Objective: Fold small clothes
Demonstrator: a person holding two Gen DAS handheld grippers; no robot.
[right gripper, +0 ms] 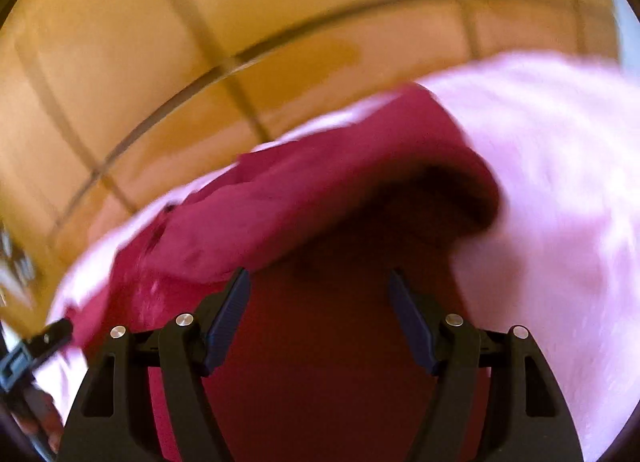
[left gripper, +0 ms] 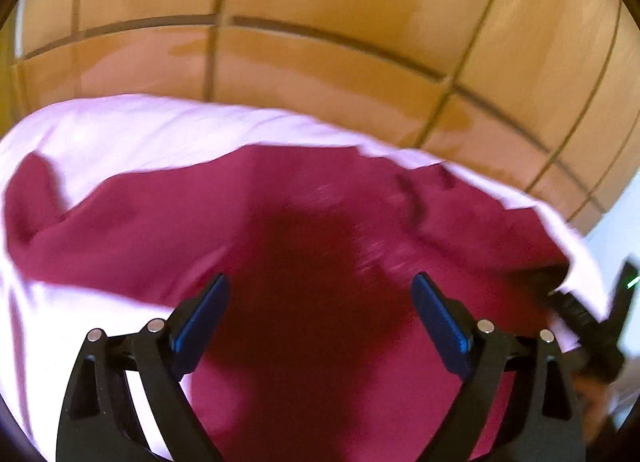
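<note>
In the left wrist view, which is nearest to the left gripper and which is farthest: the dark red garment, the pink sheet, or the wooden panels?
From the left gripper, nearest first:
1. Dark red garment, directly under and ahead of the open fingers.
2. Pink sheet, under the garment, showing beyond its far edge.
3. Wooden panels, behind the sheet, across the top.

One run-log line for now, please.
left gripper open | right gripper open | both above dark red cloth garment | on pale pink sheet
</note>
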